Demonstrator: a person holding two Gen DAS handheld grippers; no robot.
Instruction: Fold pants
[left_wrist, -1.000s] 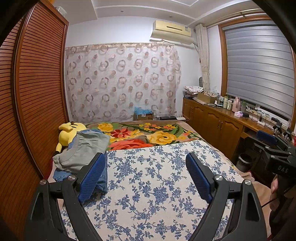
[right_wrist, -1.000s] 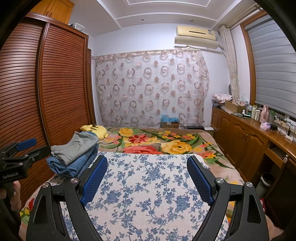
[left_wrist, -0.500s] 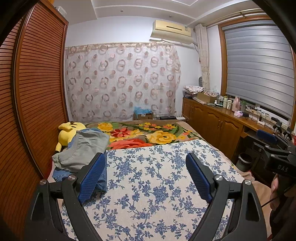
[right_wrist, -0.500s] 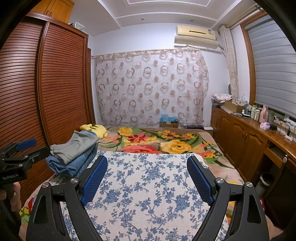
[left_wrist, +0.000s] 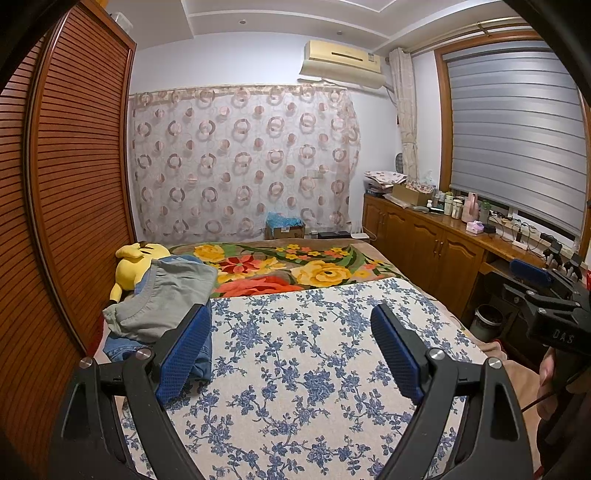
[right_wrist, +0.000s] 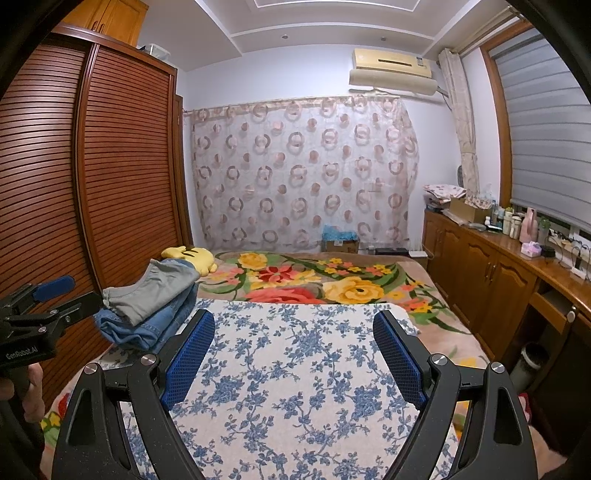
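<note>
A small stack of folded pants lies at the left side of the bed: grey pants (left_wrist: 166, 299) (right_wrist: 155, 291) on top of blue jeans (left_wrist: 122, 349) (right_wrist: 147, 326). My left gripper (left_wrist: 291, 325) hovers open above the blue-flowered sheet (left_wrist: 295, 350), its left finger in front of the stack, nothing between the blue pads. My right gripper (right_wrist: 293, 328) is open too, over the same sheet (right_wrist: 295, 369), to the right of the stack. Each gripper shows in the other's view at the frame edge.
A yellow plush toy (left_wrist: 136, 262) lies behind the stack on a bright flowered blanket (left_wrist: 295, 269). A slatted wooden wardrobe (right_wrist: 110, 166) lines the left side. Wooden cabinets (left_wrist: 424, 251) with bottles stand on the right, and a bin (left_wrist: 487, 319) sits on the floor.
</note>
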